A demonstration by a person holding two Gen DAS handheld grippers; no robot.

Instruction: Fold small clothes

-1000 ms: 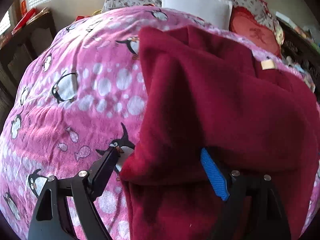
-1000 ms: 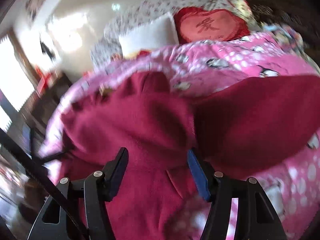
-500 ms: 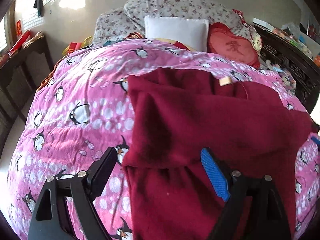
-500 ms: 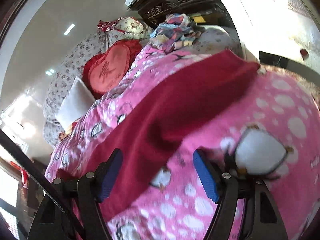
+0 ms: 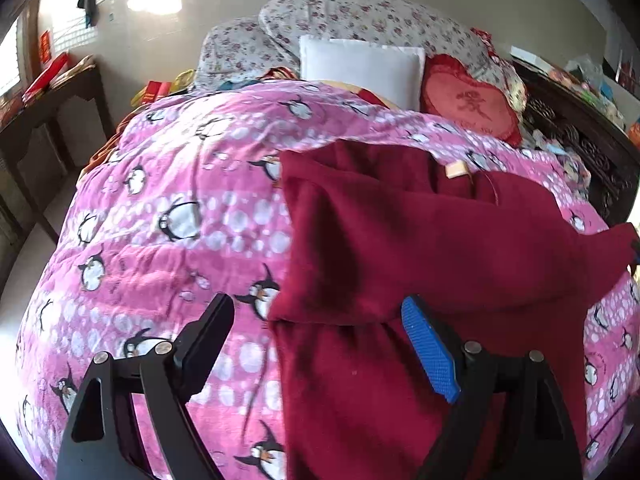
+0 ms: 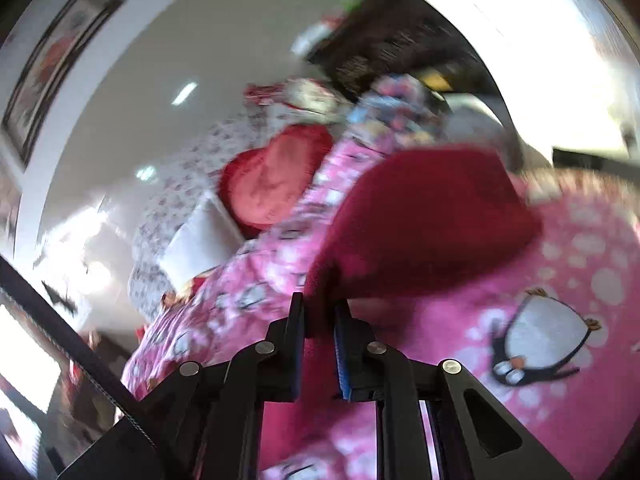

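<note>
Burgundy fleece garment [image 5: 420, 248] on the penguin blanket [image 5: 172, 216]: right gripper [image 6: 319, 312] just clamped its sleeve end between the pads, presumably to fold inward; left gripper [image 5: 316, 340] spread wide above the folded edge, empty.

The dark red garment [image 5: 420, 248] looks like matt, fuzzy fleece. The pink penguin blanket [image 5: 168, 248] beneath is soft, plush cloth, slightly rumpled.

Ahead of the left hand-held gripper [image 5: 316, 336] we see a pink fleece bedspread printed with penguins [image 5: 168, 240]. Beyond it lie a white square pillow [image 5: 360, 68], a red heart-shaped cushion [image 5: 468, 104] and floral-patterned pillows [image 5: 360, 20]. Far left stands a dark wooden side table [image 5: 52, 96].
</note>
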